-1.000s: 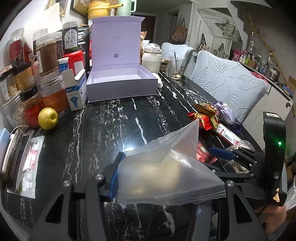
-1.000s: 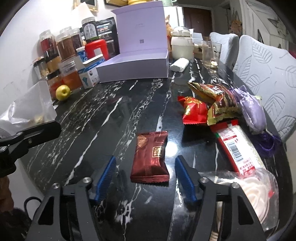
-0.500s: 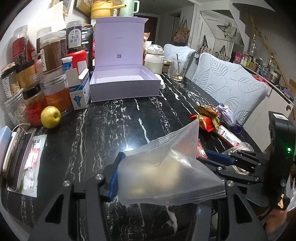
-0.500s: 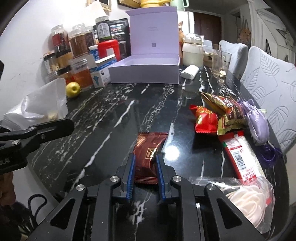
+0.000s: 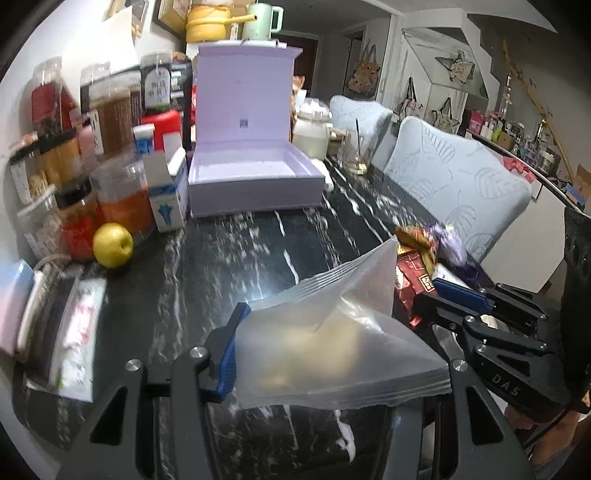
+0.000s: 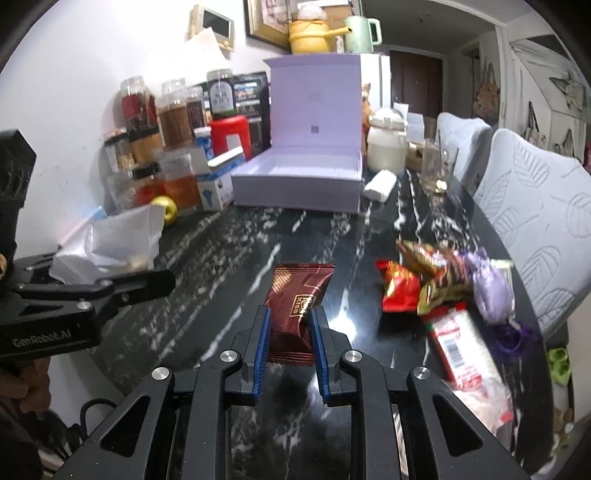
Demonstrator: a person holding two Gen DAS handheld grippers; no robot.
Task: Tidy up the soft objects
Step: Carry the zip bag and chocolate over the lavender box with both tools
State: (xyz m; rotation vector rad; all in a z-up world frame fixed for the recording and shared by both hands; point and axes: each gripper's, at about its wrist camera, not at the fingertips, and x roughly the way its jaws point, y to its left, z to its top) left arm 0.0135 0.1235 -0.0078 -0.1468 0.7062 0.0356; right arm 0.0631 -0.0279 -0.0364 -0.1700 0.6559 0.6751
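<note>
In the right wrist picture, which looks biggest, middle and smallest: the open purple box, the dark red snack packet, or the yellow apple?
1. Open purple cardboard box, clearly biggest.
2. Dark red snack packet, though it sits nearest the camera.
3. Yellow apple, smallest, partly hidden.

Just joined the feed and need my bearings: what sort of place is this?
Most likely a home dining area: a black marble-pattern table with upholstered leaf-pattern chairs along one side, food jars crowded against the wall, and a yellow pot stored up high.

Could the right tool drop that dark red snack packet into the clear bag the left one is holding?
Probably yes. The right tool grips the dark red packet, and the clear bag in the left tool sits close alongside, nothing between; its mouth isn't clearly visible.
</note>
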